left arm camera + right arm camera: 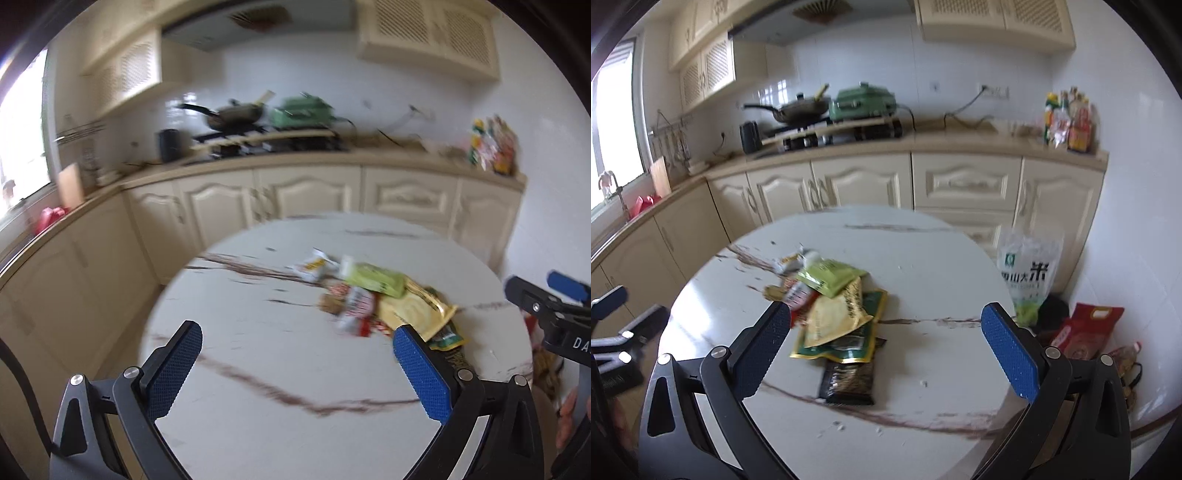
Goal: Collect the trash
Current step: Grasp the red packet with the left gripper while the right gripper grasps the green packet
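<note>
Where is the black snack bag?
In the right wrist view, the black snack bag lies on the round marble table, at the near end of the wrapper pile, partly under a dark green packet.

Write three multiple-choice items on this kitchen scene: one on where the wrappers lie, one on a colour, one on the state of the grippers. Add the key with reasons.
1. Where does the pile of wrappers lie?
A. on the round marble table
B. on the kitchen counter
C. on the floor

2. What colour is the lidded cooker beside the wok?
A. red
B. green
C. black

3. How do the two grippers stand?
A. both shut on wrappers
B. one open, one shut
C. both open and empty

Key: 1 A, the wrappers overlap on the veined tabletop. 2 B, its lid and body are pale green. 3 C, the left gripper and the right gripper each show pads spread wide with only table between them.
</note>
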